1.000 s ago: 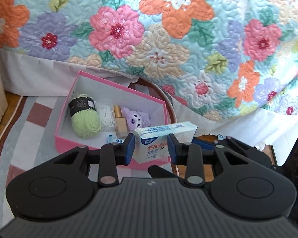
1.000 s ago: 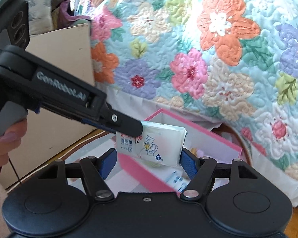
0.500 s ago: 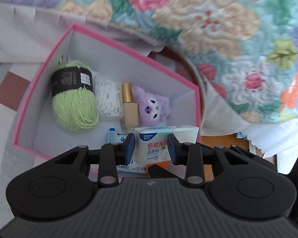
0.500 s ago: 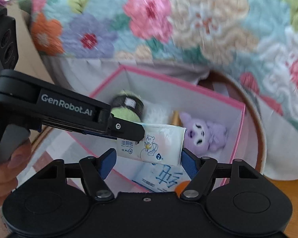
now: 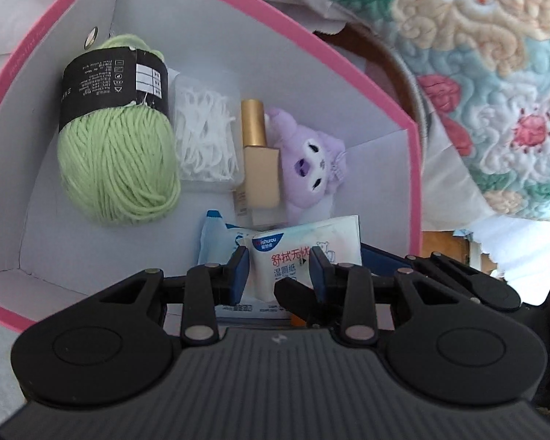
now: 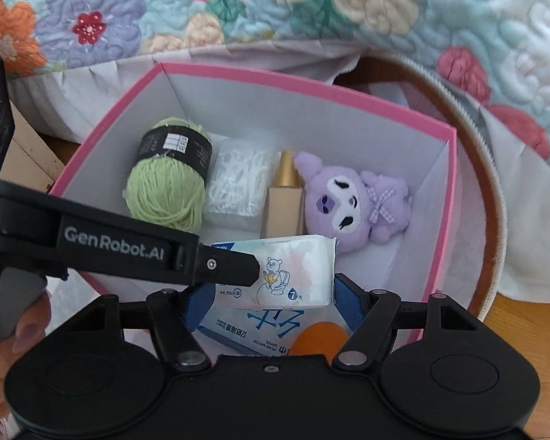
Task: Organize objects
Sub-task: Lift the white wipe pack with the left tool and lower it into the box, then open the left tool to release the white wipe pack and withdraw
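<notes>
Left wrist view shows the left hand-held gripper (image 5: 278,267) clamped on a small wet-wipe pack (image 5: 300,253), its blue pads pressed against the pack's two sides. Right wrist view shows the right hand-held gripper (image 6: 267,293) with its jaws set wider, one at each end of the same pack (image 6: 293,271); whether its pads actually touch the pack I cannot tell. The pack hangs just above the near end of the pink box (image 6: 447,198), over a larger blue-and-white wipes packet (image 6: 260,330) already lying on the box floor. Toward the far wall of the pink box sit a green yarn ball (image 6: 165,190), a clear case of white floss picks (image 6: 238,183), a gold-capped bottle (image 6: 284,194) and a purple plush toy (image 6: 352,201), lined up side by side. Beyond the pink box hangs a floral quilt (image 6: 201,11). As a judgement, the pack is about to be released here; the risk is that, dropped onto the slick packet beneath, it slides or lands tilted against the bottle and plush, or that the two grippers foul each other in so tight a space.
</notes>
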